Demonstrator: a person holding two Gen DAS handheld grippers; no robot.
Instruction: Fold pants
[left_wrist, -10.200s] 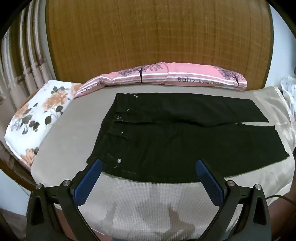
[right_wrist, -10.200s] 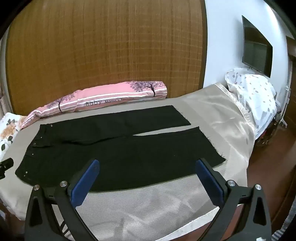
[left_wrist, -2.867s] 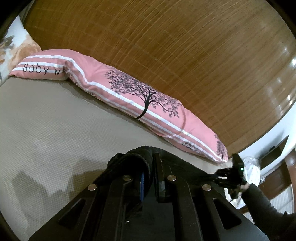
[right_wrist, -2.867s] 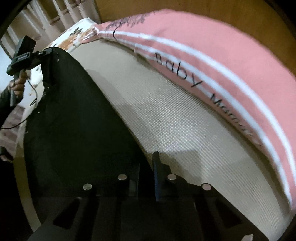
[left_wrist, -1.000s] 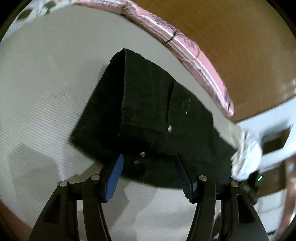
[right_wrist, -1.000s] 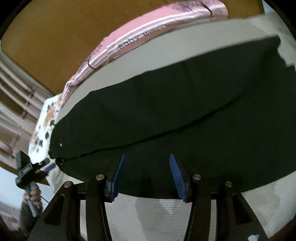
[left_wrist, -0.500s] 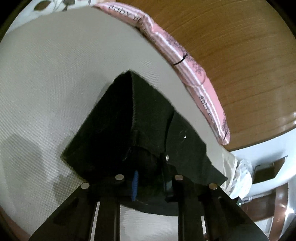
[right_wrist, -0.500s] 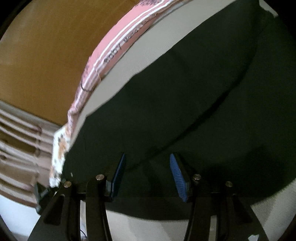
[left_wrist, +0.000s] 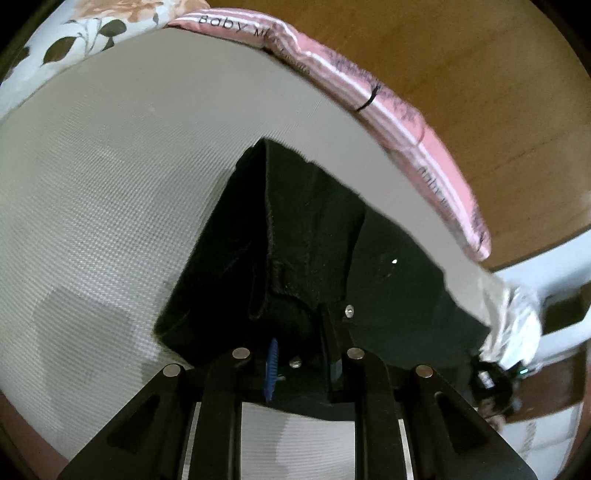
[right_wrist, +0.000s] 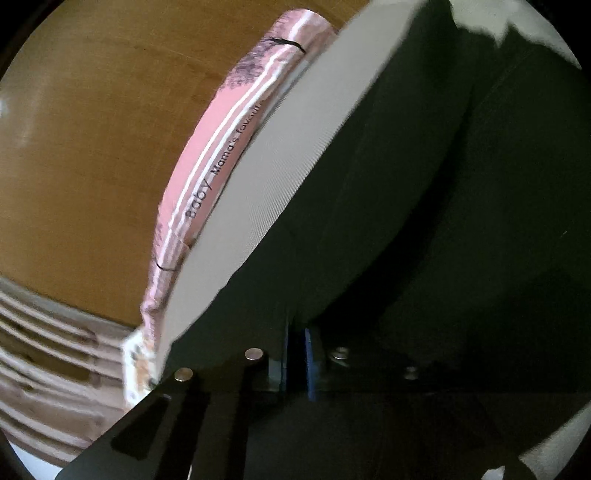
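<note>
Now both your grippers, left gripper (left_wrist: 295, 354) and right gripper (right_wrist: 295, 354), have fingers clamped on the near edge of the black pants (left_wrist: 314, 236), which stretch left-to-right along the bed (left_wrist: 110, 177), fold going far.

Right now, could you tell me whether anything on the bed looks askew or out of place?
Nothing stands out: the black pants lie folded lengthwise on the bed, both grippers clamped on their near edge.
</note>
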